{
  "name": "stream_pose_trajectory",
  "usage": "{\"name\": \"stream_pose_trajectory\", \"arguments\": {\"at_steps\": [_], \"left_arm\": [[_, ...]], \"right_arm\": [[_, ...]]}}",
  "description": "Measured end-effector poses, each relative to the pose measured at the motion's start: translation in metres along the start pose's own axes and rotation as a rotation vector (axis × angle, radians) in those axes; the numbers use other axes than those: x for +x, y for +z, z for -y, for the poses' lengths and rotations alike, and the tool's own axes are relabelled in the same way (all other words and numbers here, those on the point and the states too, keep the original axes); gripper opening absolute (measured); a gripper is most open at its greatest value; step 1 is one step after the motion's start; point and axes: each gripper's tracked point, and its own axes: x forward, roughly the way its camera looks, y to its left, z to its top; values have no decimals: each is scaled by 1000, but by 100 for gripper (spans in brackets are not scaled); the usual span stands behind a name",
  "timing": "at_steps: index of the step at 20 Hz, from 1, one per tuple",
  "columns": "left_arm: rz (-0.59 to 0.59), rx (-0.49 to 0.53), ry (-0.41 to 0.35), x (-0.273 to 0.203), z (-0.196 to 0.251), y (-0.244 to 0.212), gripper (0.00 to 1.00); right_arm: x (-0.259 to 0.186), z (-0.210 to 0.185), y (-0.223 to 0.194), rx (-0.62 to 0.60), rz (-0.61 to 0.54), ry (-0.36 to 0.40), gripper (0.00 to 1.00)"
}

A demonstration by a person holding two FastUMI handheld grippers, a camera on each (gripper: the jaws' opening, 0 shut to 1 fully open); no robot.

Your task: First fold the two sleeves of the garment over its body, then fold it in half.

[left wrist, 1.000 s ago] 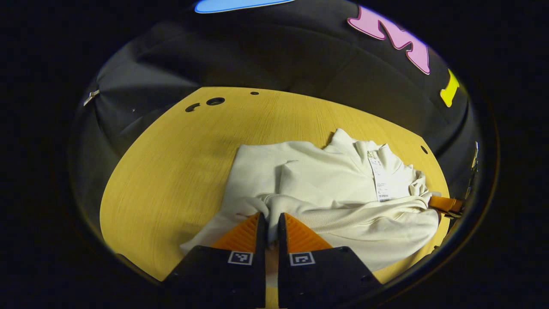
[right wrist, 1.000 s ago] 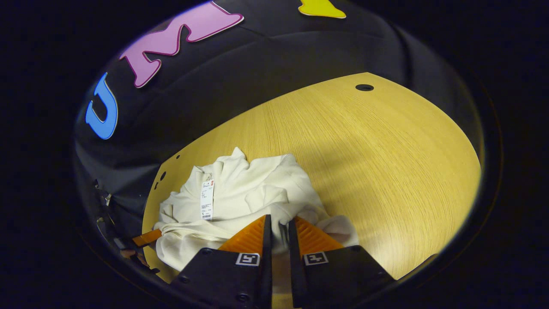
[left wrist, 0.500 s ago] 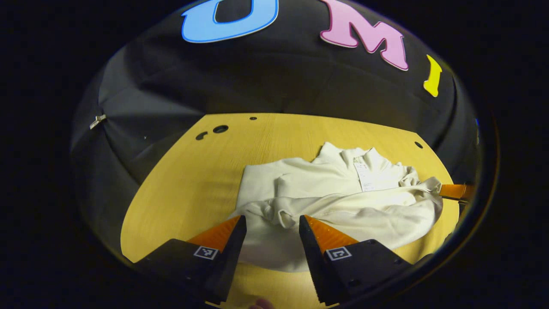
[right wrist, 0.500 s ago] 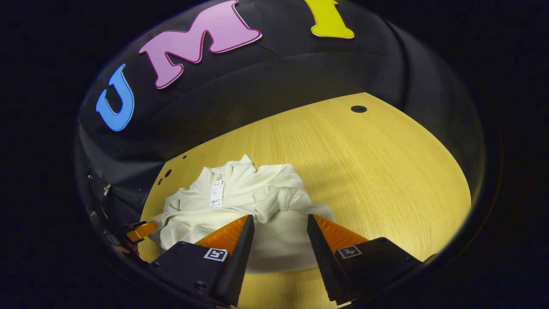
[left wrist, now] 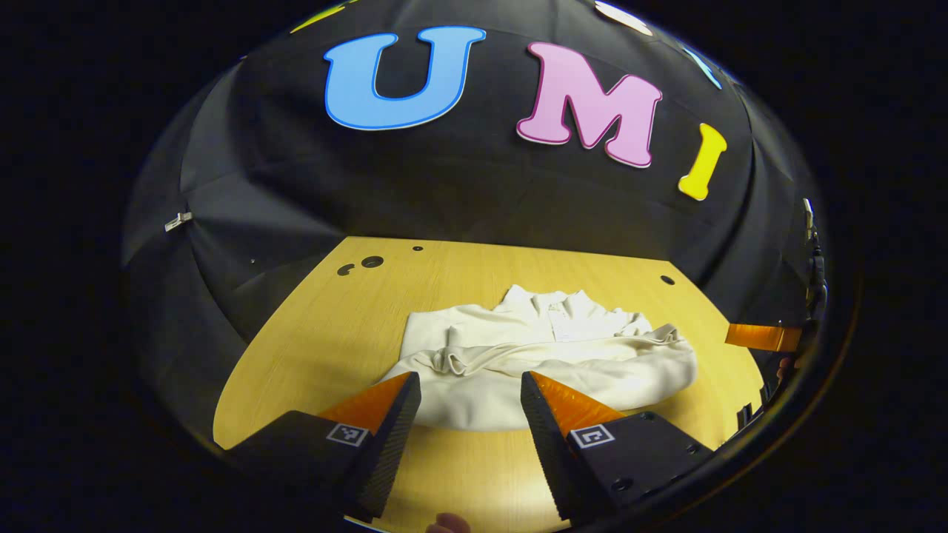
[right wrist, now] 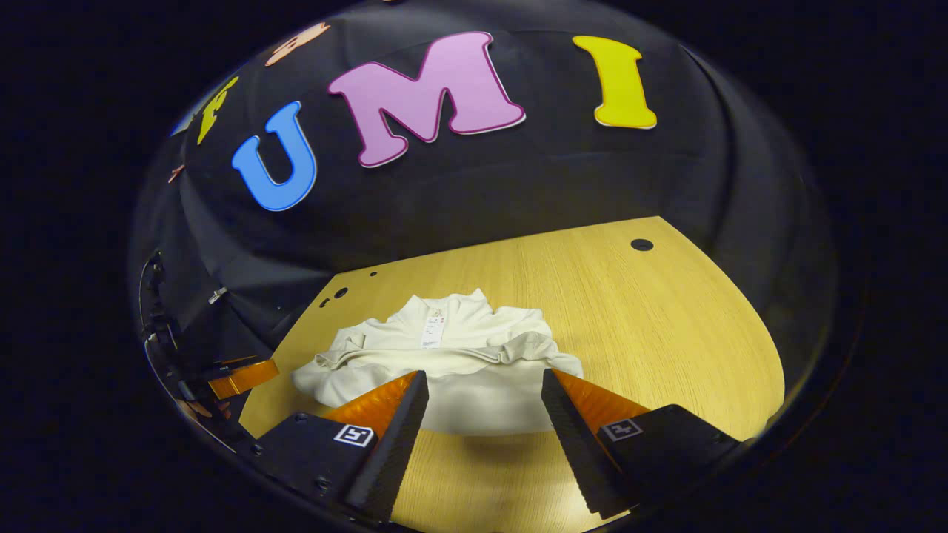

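Cream garment (left wrist: 548, 366) lies folded on the wooden table (left wrist: 311, 333), just beyond both grippers. Left gripper (left wrist: 470, 385) and right gripper (right wrist: 485, 381): jaws apart, off the cloth. White tag (right wrist: 432, 332) near collar clearest in right gripper view.

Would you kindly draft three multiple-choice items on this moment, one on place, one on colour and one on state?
1. Where does the garment lie?
A. on the wooden table
B. on the floor
C. hung on the wall

2. What colour is the garment?
A. navy
B. cream white
C. red

3. How does the left hand-held gripper stand?
A. shut on the garment
B. shut on nothing
C. open, holding nothing

Answers: 1 A, the cloth rests on bare wood; 2 B, its fabric is pale cream throughout; 3 C, a wide gap parts its orange fingers, short of the garment.
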Motion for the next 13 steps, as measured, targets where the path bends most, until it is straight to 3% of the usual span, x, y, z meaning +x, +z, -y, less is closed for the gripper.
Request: {"name": "stream_pose_trajectory", "arguments": {"at_steps": [8, 13], "left_arm": [[25, 32, -34, -41, 13, -10, 85], [7, 33, -33, -48, 26, -16, 85]], "right_arm": [[-37, -35, -6, -65, 27, 63, 96], [-39, -35, -17, -77, 5, 84, 96]]}}
